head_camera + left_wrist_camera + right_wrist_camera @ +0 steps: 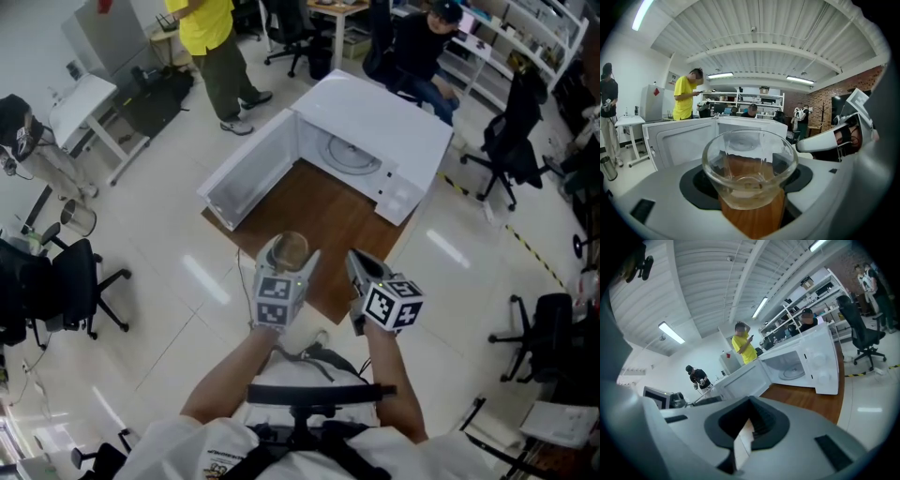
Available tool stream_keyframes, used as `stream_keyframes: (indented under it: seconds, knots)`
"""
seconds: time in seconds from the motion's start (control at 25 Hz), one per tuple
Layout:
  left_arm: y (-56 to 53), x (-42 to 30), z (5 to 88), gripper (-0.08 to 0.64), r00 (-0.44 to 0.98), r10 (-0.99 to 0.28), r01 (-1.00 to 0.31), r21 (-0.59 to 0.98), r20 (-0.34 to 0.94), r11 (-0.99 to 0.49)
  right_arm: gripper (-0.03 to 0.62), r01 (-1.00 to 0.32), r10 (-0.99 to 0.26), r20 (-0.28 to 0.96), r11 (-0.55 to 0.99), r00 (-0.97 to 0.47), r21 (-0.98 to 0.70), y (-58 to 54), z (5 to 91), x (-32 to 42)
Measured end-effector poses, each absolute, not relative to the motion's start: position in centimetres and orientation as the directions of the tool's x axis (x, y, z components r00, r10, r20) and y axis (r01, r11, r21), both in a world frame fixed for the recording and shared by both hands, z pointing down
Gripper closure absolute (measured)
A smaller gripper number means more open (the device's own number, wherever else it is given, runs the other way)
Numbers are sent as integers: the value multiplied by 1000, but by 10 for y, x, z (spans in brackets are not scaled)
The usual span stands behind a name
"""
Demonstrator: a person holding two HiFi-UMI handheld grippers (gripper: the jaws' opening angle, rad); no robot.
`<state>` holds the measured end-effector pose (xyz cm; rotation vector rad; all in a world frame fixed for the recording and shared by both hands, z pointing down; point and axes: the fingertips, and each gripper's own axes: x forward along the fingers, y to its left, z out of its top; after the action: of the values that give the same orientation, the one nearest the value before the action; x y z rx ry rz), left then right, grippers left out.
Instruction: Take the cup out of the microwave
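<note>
The left gripper has its fingers clenched on a clear glass cup, gripping it low on its sides. The cup is upright and looks empty. It is out of the microwave and held in the air over the near edge of the wooden bench, with a bare stretch of wood between it and the oven's mouth.

The right gripper is just beside the left one without touching it. Its fingers are drawn together on nothing, with only a thin slit between them.

The microwave sits at the far end of the bench. Its door is swung wide open to the left and runs out along the bench's left edge. The cavity is open, and the round turntable inside is bare.

Pale floor lies open on both sides of the bench. A black office chair stands well off to the left and another off to the right. A person in a yellow shirt stands beyond the open door.
</note>
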<state>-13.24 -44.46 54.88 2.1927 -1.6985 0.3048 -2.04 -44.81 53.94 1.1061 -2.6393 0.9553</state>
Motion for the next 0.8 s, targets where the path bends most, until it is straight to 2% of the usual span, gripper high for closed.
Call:
stream_keyframes:
  seconds: [0.48,0.8]
  knots:
    - [-410,-148,538,212,348,-857,-938,136,380,-320,580,-744,-682,338,471,-648,-474,-408,526,-42]
    - [-399,-148,540,212,376,-841,-926,163,389,-339,580,-787,-731,345,422,-589,-451,-391,517,-26]
